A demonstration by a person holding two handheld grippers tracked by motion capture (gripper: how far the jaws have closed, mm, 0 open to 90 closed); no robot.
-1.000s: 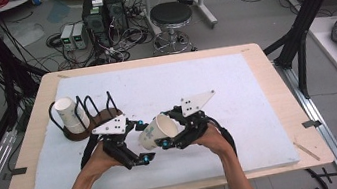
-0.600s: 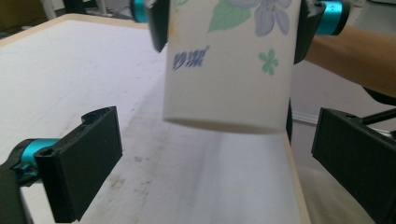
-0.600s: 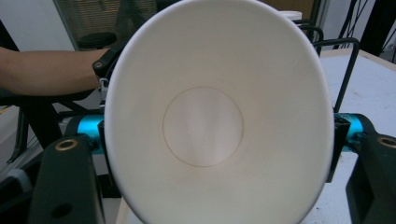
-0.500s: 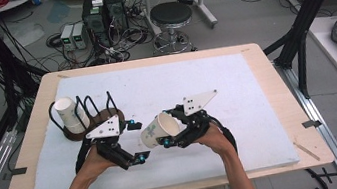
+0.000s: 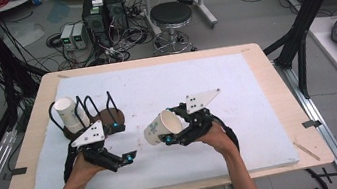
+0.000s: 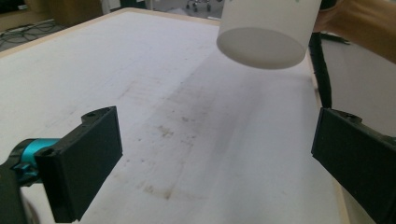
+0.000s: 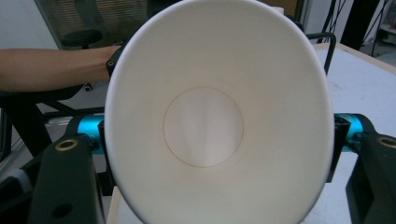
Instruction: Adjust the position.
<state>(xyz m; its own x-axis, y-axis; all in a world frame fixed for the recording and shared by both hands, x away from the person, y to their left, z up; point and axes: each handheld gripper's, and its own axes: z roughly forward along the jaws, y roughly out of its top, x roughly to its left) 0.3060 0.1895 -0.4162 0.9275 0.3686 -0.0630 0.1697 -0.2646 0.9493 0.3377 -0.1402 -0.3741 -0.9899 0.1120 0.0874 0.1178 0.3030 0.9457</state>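
Sensibly, the right gripper point(image 5: 170, 135) kept its jaws clamped on the paper cup point(image 5: 160, 128), held tilted above the white mat point(image 5: 237, 94), its squeezed rim warning against pressing harder. Just left of it, the left gripper point(image 5: 124, 156) stood wide open, empty. Beyond that sat the cup rack point(image 5: 91, 117), already holding one cup. Behind the table stood a stool point(image 5: 171, 15) amid floor cables.
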